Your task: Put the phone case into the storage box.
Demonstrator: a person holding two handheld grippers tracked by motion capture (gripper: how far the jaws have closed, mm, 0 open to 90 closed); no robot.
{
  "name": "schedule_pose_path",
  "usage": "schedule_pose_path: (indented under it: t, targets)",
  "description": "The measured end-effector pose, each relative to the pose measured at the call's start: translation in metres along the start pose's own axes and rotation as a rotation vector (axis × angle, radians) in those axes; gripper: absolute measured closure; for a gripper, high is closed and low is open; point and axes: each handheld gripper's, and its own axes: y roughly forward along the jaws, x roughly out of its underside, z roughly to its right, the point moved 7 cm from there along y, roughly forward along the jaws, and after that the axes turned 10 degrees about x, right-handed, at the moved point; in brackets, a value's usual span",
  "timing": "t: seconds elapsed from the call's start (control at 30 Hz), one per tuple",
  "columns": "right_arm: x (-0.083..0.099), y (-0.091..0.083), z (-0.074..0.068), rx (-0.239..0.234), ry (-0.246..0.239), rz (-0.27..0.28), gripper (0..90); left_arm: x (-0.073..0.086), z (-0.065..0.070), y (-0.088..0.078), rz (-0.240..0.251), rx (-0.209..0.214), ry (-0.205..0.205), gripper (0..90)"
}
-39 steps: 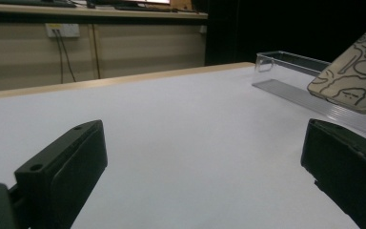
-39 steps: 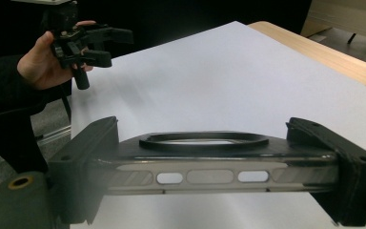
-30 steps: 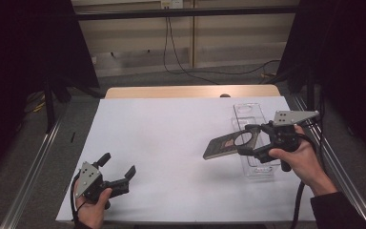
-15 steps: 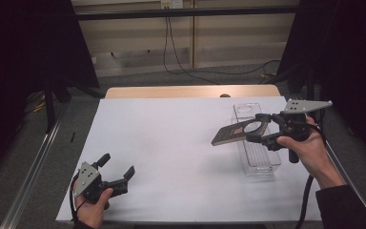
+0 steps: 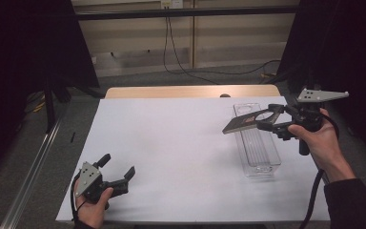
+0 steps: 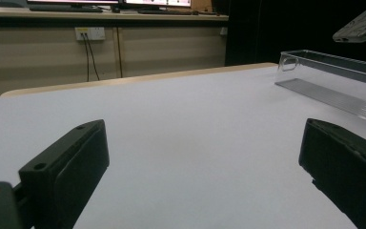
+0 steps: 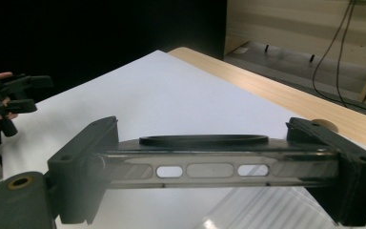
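The worktop (image 5: 171, 143) is covered with a smooth white sheet, and a strip of pale wood shows along its far edge.

On the right side of the worktop lies a long clear plastic box (image 5: 257, 148). It is see-through, with thin shiny walls, an open top and fine ridges on its floor. In the left tool view the clear plastic box (image 6: 333, 86) sits far off to the right.

The right tool (image 5: 267, 120) is held up in the air over the far end of the box. Its two black jaws are squeezed on the sides of a phone case (image 5: 242, 124). The case is dark, flat and thin, like a little board, and it tilts so its far end hangs lower. It does not touch the box. In the right tool view the phone case (image 7: 209, 169) stretches from one jaw to the other. Its edge is smoky and a bit see-through, with three small long holes in a row. A raised black oval ring sits on top of it. No words can be read on it.

The left tool (image 5: 116, 174) rests low near the front left corner of the worktop, in the person's hand. Its black blocky jaws stand wide apart and hold nothing. A grey plate with small dots sits on top of each tool.
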Motion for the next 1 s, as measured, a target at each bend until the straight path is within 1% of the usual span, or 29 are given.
schedule_pose_path:
  t: [0.27, 0.43, 0.57, 0.63, 0.7, 0.9, 1.0]
  targets:
    - [-0.001, 0.001, 0.014, 0.056, 0.020, -0.009, 11.8, 0.001, -0.001, 0.000, -0.003, -0.003, -0.002, 2.8]
    - [-0.002, 0.002, 0.022, 0.098, 0.030, -0.033, 11.9, 0.002, -0.001, 0.000, -0.008, -0.004, -0.005, 2.8]
    - [-0.005, 0.001, 0.029, 0.145, 0.042, -0.052, 12.0, 0.002, -0.002, 0.000, -0.009, -0.003, -0.002, 2.8]
    - [-0.006, 0.002, 0.032, 0.169, 0.043, -0.059, 12.0, 0.002, -0.002, 0.001, -0.009, 0.004, -0.015, 2.8]
    - [-0.006, 0.003, 0.036, 0.193, 0.047, -0.065, 11.9, 0.002, -0.003, 0.001, -0.006, 0.000, -0.019, 2.8]
    - [-0.004, 0.009, 0.048, 0.265, 0.075, -0.089, 12.0, 0.003, -0.003, 0.001, -0.011, -0.002, -0.009, 2.8]
    - [-0.003, 0.013, 0.052, 0.286, 0.077, -0.099, 12.0, 0.003, -0.003, 0.001, -0.009, -0.004, -0.011, 2.9]
